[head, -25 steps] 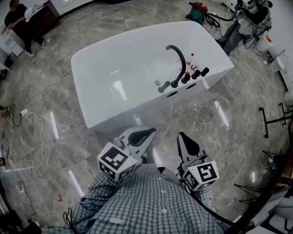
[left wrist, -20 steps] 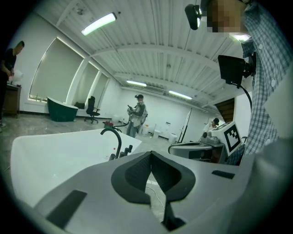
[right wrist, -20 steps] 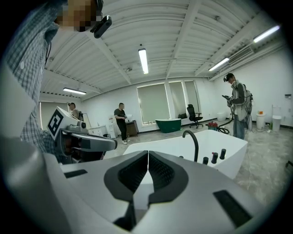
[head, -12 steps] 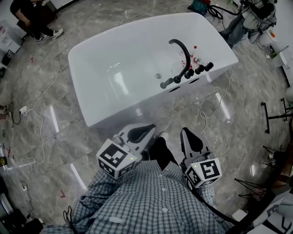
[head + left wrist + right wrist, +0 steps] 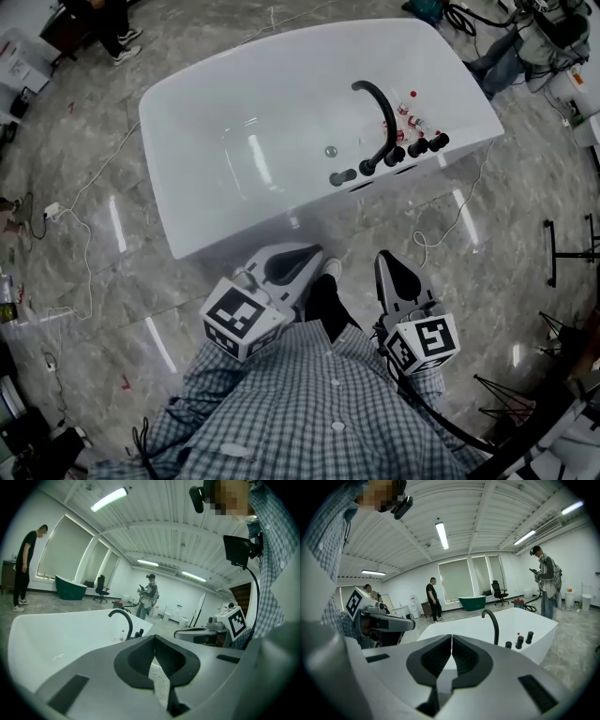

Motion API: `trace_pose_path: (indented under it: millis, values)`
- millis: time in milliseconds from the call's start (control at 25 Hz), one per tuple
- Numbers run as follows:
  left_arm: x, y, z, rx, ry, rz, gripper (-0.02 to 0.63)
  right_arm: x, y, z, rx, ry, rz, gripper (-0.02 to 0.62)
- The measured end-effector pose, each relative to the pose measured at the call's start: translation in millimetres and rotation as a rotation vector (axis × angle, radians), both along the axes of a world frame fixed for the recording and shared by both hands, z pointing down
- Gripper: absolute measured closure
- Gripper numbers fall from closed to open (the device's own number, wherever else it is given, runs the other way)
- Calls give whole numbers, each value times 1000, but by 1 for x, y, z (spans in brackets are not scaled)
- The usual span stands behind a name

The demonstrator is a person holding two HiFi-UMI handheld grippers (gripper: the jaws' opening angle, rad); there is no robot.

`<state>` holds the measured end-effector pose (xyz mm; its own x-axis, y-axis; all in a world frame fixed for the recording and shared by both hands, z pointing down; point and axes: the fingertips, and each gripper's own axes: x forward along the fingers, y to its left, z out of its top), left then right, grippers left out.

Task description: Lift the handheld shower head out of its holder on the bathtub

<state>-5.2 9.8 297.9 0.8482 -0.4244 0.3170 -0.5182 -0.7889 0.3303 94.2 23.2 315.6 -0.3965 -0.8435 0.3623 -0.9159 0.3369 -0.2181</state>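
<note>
Far beyond right gripper (image 5: 390, 260), shower head (image 5: 438, 142) stands on bathtub (image 5: 246, 223).

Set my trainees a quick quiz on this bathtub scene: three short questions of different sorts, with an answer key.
1. True or false: the right gripper is clamped on a fitting.
2. The row of black fittings stands on the bathtub at: A) the rim nearest the person; B) the far rim; C) the basin floor.
3. Fill in: the curved spout is coloured ____.
Key: 1 false, its jaws are together on nothing; 2 A; 3 black.
</note>
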Motion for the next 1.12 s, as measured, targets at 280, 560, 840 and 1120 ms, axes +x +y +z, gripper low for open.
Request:
trace_pose_path:
  millis: [280,560,840,1120]
  values:
    - [26,-41,3,-7,-23,-78,601,31,-56,10,-26,-11,-73,577]
    - [36,-85,17,-35,-3,-207,601,54,-102,35,-51,29,-158,577]
    - [53,-106,33,-77,47,-247,601,72,-117,57,-84,2,-147,577]
    - [55,-106,55,-83,-30,-184,601,59,-122,69,-95,-23,-155,577]
